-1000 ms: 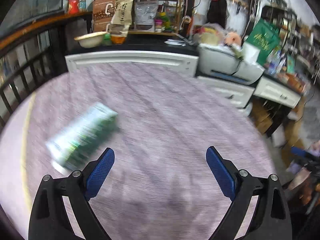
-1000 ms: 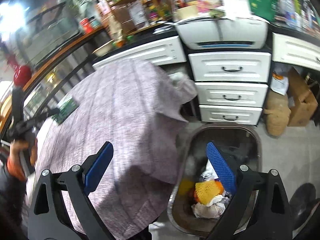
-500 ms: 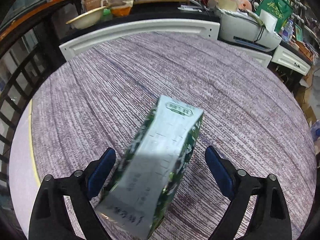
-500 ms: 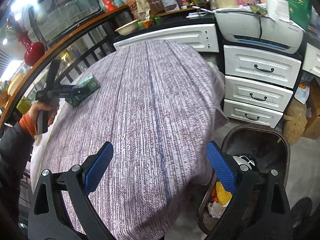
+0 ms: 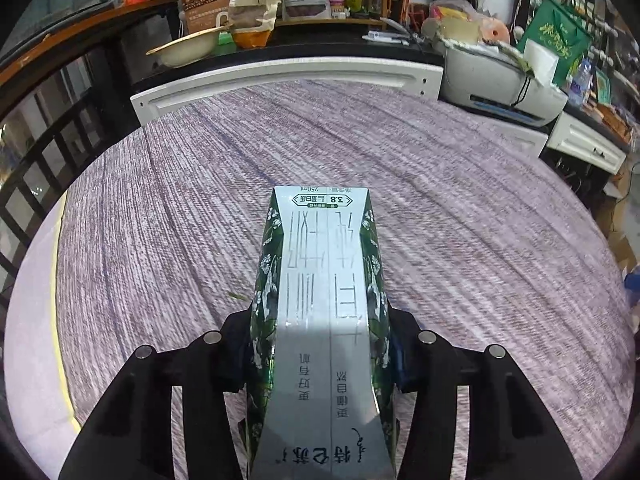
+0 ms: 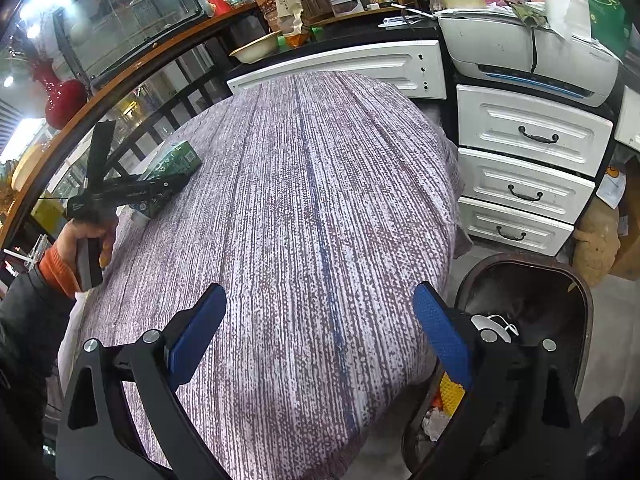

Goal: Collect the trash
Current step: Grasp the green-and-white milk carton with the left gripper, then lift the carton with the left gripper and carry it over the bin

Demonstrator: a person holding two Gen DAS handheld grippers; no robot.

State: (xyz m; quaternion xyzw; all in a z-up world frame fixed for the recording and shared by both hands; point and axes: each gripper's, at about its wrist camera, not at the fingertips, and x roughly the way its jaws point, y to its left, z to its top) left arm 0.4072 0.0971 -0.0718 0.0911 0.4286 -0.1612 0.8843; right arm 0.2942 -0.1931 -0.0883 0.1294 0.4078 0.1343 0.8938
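A green and silver milk carton (image 5: pixel 320 320) lies lengthwise between the fingers of my left gripper (image 5: pixel 320 356), which is shut on its sides over the purple tablecloth. The right wrist view shows the same carton (image 6: pixel 172 168) at the table's left edge with the left gripper (image 6: pixel 160 188) around it. My right gripper (image 6: pixel 320 336) is open and empty above the near end of the table. A dark trash bin (image 6: pixel 528 320) with trash inside stands on the floor to the right of the table.
The round table (image 6: pixel 320 200) has a purple woven cloth. White drawers (image 6: pixel 524 160) and a printer (image 6: pixel 532 56) stand behind the bin. A black railing (image 5: pixel 48 152) runs along the left. A cluttered counter (image 5: pixel 280 44) sits at the back.
My left gripper has come up to the carton and closed on it. My right gripper has swung from over the bin to over the table.
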